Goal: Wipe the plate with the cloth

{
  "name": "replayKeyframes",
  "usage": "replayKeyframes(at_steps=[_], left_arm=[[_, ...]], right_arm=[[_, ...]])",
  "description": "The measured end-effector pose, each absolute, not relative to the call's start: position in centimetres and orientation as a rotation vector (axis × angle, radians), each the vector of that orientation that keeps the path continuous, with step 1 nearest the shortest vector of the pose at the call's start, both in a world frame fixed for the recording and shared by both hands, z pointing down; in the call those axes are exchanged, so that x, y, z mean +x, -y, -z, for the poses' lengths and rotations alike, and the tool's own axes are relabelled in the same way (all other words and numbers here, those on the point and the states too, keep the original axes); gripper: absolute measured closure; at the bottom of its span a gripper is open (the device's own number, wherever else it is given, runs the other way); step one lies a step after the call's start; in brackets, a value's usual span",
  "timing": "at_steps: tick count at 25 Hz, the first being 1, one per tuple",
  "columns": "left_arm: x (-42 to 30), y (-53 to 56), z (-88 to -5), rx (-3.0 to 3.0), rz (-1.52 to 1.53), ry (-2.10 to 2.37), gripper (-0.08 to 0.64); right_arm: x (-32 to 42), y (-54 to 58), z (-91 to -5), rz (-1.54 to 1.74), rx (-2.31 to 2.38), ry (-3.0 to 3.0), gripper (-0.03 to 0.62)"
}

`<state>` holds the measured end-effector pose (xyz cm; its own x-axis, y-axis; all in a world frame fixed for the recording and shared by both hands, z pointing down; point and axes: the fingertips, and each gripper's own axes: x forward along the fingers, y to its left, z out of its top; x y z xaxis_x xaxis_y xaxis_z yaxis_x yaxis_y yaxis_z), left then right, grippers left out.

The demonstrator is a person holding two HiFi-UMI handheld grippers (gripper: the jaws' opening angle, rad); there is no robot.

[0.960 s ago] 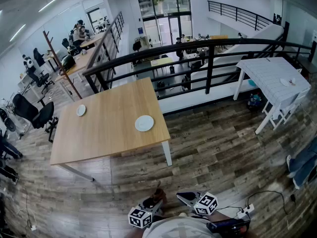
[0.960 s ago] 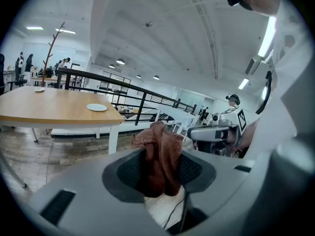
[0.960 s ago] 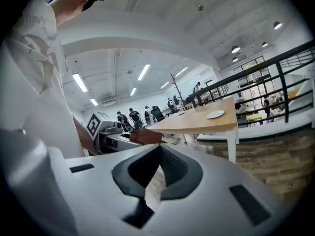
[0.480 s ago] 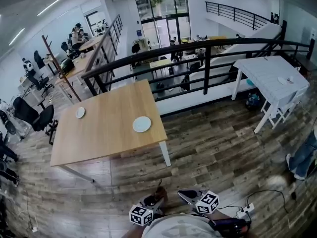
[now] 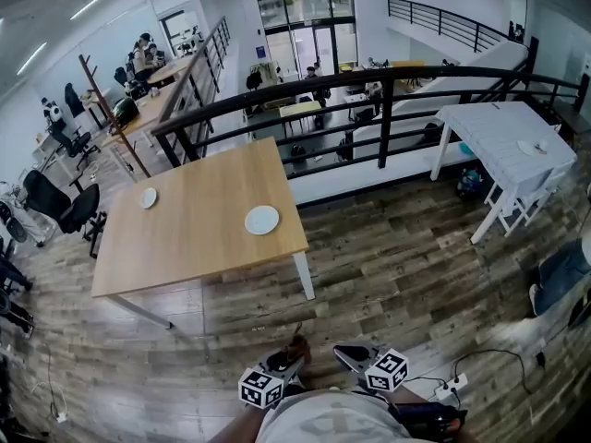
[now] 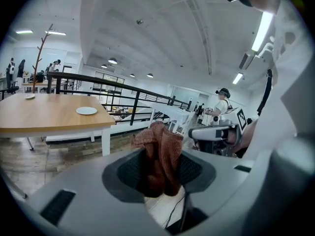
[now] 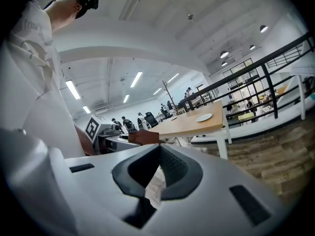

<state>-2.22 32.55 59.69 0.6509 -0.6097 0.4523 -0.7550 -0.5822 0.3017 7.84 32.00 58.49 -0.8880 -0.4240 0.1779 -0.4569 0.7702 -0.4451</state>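
Note:
A white plate [image 5: 262, 220] lies near the right end of the wooden table [image 5: 194, 238], well ahead of me; it also shows far off as plate [image 6: 86, 111] and plate [image 7: 204, 117]. Both grippers hang low by my body, away from the table. My left gripper [image 5: 294, 351] is shut on a rust-brown cloth [image 6: 160, 154], which bunches up between the jaws. In its own view my right gripper [image 7: 158, 149] has its jaws closed together with nothing in them; in the head view that right gripper [image 5: 349, 353] sits beside the left one.
A second, smaller plate [image 5: 149, 197] lies at the table's far left. A black railing [image 5: 388, 90] runs behind the table. A white table [image 5: 512, 141] stands at the right, and a power strip with cable [image 5: 448, 390] lies on the wood floor. Someone's legs [image 5: 559, 284] are at the right edge.
The table and plate sit slightly higher and further left in the head view. Both grippers stay low by my body, the left still holding the cloth.

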Motion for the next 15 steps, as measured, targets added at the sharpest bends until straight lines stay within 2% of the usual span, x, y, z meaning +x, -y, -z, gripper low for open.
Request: replayKeyframes(at_steps=[15], left_arm=[[-3.0,-32.9,-60.6,2.388,-0.436,1.033,0.391]], right_arm=[[7.6,-32.5,-59.8,-0.797,0.771,2.849,0.580]])
